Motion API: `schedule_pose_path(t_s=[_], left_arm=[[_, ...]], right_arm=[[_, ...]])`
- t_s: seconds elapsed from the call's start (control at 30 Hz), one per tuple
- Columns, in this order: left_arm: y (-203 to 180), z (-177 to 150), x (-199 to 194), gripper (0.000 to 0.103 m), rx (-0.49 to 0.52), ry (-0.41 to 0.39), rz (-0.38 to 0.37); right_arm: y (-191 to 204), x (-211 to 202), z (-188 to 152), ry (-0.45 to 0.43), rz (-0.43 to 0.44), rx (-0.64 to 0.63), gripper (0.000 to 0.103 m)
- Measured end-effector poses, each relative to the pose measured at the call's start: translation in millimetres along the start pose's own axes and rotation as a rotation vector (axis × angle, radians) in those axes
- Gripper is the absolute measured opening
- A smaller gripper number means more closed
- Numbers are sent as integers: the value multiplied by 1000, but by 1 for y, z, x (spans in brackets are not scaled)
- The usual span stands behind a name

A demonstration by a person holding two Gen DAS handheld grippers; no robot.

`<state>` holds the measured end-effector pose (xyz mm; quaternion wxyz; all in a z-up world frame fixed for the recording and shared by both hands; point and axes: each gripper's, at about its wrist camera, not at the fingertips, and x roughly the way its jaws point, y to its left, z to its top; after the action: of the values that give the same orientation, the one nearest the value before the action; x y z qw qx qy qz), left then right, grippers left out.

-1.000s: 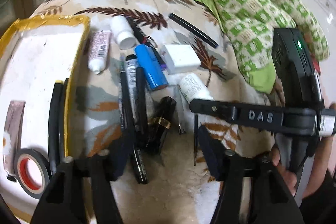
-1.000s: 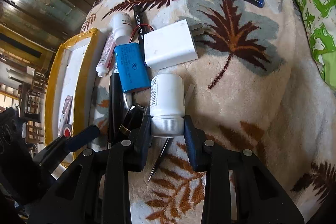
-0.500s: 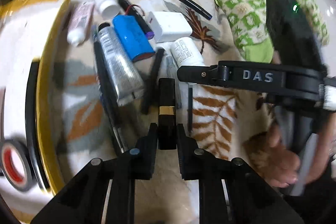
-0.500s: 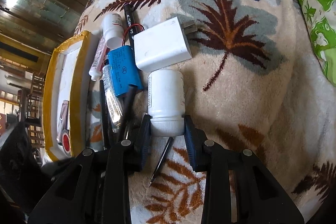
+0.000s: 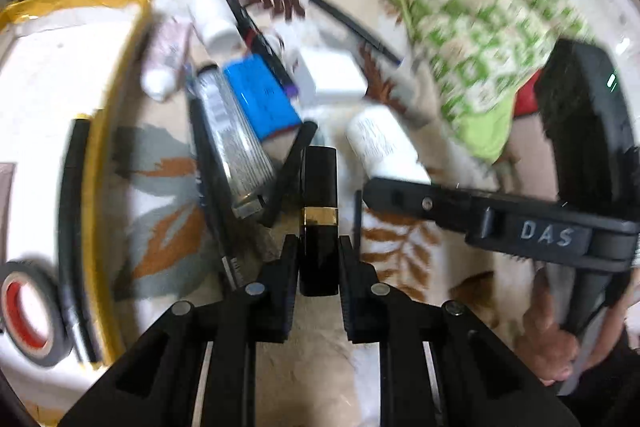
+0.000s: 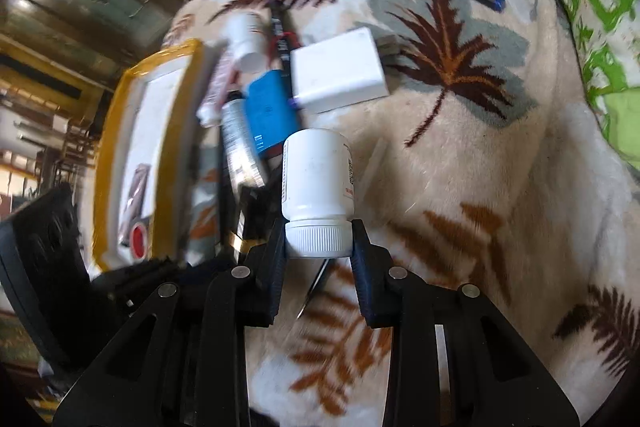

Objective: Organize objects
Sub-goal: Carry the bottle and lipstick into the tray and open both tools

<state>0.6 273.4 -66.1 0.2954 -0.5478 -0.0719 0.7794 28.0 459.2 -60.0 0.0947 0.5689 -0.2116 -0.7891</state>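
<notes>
My left gripper (image 5: pixel 319 255) is shut on a black lipstick tube (image 5: pixel 319 187) with a gold band, which points away from me just above the leaf-patterned blanket (image 5: pixel 168 211). My right gripper (image 6: pixel 319 239) is shut on the ribbed cap of a white pill bottle (image 6: pixel 318 171), whose body hangs a little above the blanket (image 6: pixel 460 167). The left wrist view shows that same bottle (image 5: pixel 384 147) to the right of the lipstick. A yellow-rimmed white tray (image 5: pixel 102 131) lies to the left.
Clustered beyond the lipstick are a blue battery pack (image 5: pixel 260 99), a silver tube (image 5: pixel 236 143), a white charger (image 5: pixel 332 77), a small white bottle (image 5: pixel 214 19), a pink tube (image 5: pixel 166 63) and black pens (image 5: pixel 354 27). The tray holds a tape roll (image 5: pixel 28 311). Green cloth (image 5: pixel 480 27) lies at right.
My left gripper went from open over the pens to shut on the lipstick tube. The right gripper kept its grip, and the white bottle has come up off the blanket.
</notes>
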Motion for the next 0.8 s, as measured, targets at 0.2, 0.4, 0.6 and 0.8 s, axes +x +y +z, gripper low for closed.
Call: schedule_pose_path(t_s=[0.2, 0.4, 0.6, 0.8], left_arm=[[12, -8, -60, 17, -93, -121, -82], [59, -10, -113, 17, -204, -237, -41], [121, 4, -133, 17, -273, -250, 82], [158, 24, -108, 17, -226, -123, 203]], right_arm=[[41, -24, -6, -29, 62, -44, 30], [111, -19, -4, -28, 106, -166, 30], [150, 33, 10, 39, 114, -216, 30], [172, 91, 25, 106, 112, -199, 30]])
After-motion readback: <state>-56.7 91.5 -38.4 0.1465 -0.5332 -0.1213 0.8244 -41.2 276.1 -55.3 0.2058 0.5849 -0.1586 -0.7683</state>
